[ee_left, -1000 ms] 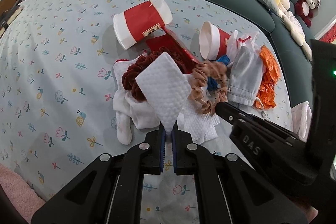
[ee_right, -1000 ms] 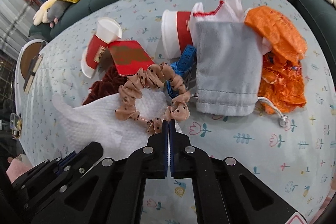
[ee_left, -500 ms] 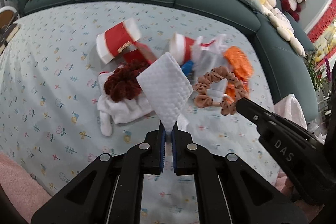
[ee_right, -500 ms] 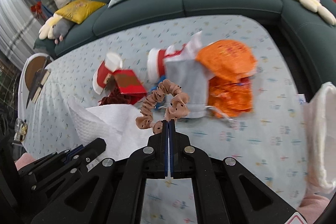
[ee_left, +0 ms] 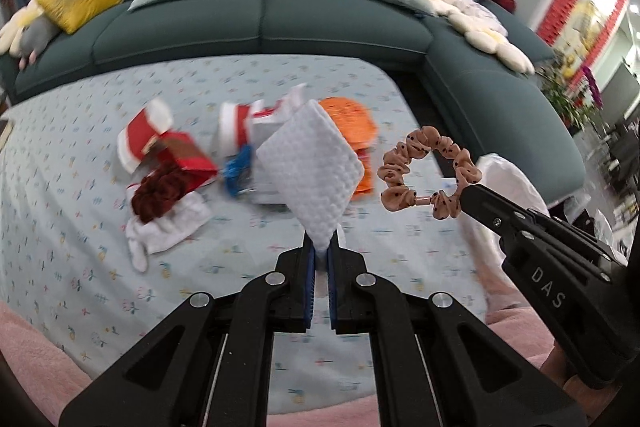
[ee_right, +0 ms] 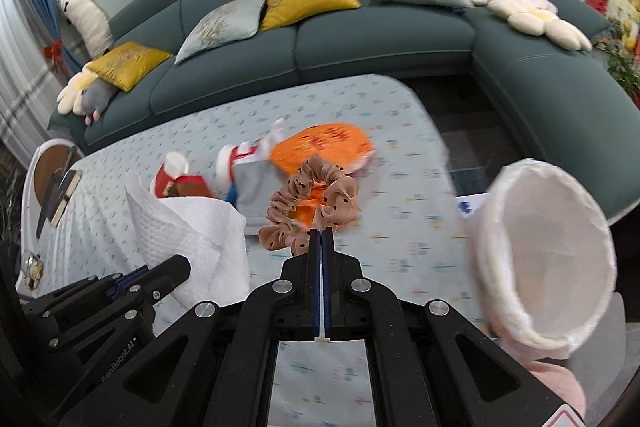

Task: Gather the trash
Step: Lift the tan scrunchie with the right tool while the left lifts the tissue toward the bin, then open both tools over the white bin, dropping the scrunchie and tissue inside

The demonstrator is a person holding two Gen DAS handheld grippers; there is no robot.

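My left gripper (ee_left: 320, 249) is shut on a white paper towel (ee_left: 310, 163) and holds it above the table; the towel also shows in the right wrist view (ee_right: 188, 227). My right gripper (ee_right: 321, 233) is shut on a tan dotted scrunchie (ee_right: 310, 203), lifted off the table; the scrunchie also shows in the left wrist view (ee_left: 424, 173). A white-lined bin (ee_right: 548, 259) stands at the right, beside the table. On the table lie two red-and-white paper cups (ee_left: 146, 135), a red card (ee_left: 182, 157), an orange wrapper (ee_left: 356, 127) and a grey pouch (ee_right: 256, 179).
The table (ee_left: 80, 227) has a light floral cloth. A dark red scrunchie (ee_left: 160, 191) lies on a white cloth (ee_left: 168, 227). A teal sofa (ee_left: 260, 19) with cushions curves behind the table. A pink rug (ee_left: 32, 359) lies at the near edge.
Both grippers have risen and pulled back from the pile. The right gripper has carried the tan scrunchie rightward, toward the white-lined bin. The towel stays gripped in the left.
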